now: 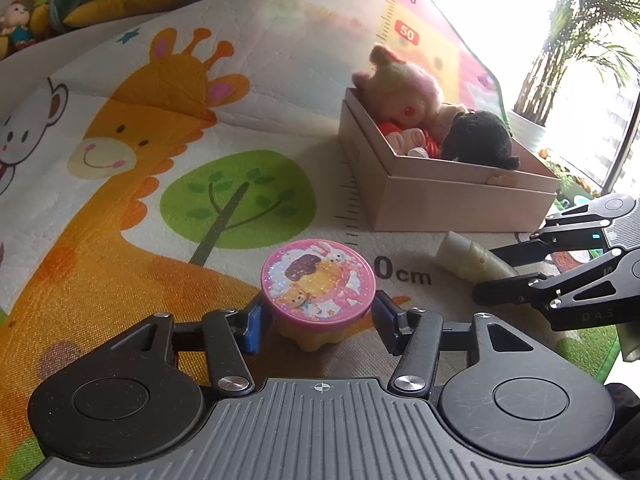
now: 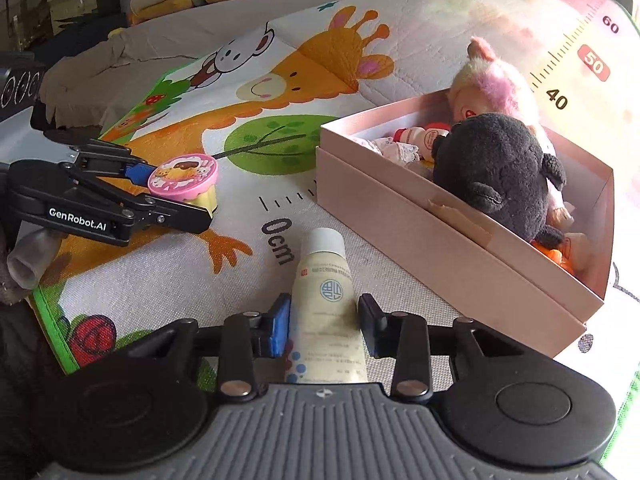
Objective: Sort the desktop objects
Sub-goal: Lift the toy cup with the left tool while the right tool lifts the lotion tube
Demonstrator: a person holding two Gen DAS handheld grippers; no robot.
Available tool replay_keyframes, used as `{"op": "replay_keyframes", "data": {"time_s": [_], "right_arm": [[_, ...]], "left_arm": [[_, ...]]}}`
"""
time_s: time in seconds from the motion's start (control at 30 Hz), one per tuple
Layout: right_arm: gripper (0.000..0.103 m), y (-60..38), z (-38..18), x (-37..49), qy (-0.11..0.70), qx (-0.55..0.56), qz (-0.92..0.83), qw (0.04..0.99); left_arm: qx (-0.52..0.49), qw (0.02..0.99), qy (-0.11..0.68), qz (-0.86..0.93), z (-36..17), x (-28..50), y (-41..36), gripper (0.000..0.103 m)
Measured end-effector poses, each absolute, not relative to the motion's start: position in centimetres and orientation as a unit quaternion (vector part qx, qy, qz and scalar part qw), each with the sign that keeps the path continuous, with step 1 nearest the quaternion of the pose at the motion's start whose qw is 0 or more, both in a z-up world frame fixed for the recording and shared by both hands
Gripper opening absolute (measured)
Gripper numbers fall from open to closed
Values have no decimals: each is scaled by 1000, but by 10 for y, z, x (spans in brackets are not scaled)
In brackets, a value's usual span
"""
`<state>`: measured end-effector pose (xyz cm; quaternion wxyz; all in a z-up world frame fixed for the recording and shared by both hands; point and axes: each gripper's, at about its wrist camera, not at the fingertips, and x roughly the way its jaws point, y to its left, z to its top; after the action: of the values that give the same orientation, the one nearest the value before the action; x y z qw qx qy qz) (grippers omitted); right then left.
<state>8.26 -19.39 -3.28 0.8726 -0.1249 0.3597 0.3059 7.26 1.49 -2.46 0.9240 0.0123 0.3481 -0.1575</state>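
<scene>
The right hand-held gripper (image 2: 323,326) squeezes a cream tube (image 2: 326,312) that lies flat on the play mat (image 2: 400,40), close to the "0cm" mark. The left hand-held gripper (image 1: 318,320) has its 2 fingers around a small cake toy with a pink lid (image 1: 318,278); whether they press it is hard to tell. Near both sits a pink box (image 2: 440,248) full of soft toys.

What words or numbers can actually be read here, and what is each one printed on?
"GenRobot.AI": side of the left gripper.
"0cm": ruler scale printed on the play mat, near the cream tube.
"40", "50", "60": further up that ruler.
"DAS": faint letters on the right gripper, possibly part of a longer word.
Cream tube: round blue emblem; fine print too small to read.
Small bottle in the box: label blurred.
</scene>
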Motion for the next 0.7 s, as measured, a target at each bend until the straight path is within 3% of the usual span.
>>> {"op": "replay_keyframes", "data": {"time_s": [0.07, 0.2, 0.23, 0.33, 0.37, 0.7], "right_arm": [[54, -196, -34, 83, 356, -123, 301, 876], [57, -198, -36, 84, 348, -117, 293, 883], [56, -198, -36, 83, 347, -118, 293, 883], [37, -196, -36, 80, 341, -125, 299, 883], [37, -195, -35, 78, 339, -130, 300, 882], [37, -201, -35, 69, 339, -108, 290, 888]], "left_arm": [[12, 925, 349, -153, -26, 74, 15, 68], [13, 925, 349, -148, -28, 79, 14, 70], [15, 925, 349, -148, -29, 81, 14, 70], [21, 924, 350, -151, -30, 84, 11, 63], [25, 924, 349, -153, -31, 84, 9, 57], [32, 922, 345, -174, -25, 77, 1, 57]]}}
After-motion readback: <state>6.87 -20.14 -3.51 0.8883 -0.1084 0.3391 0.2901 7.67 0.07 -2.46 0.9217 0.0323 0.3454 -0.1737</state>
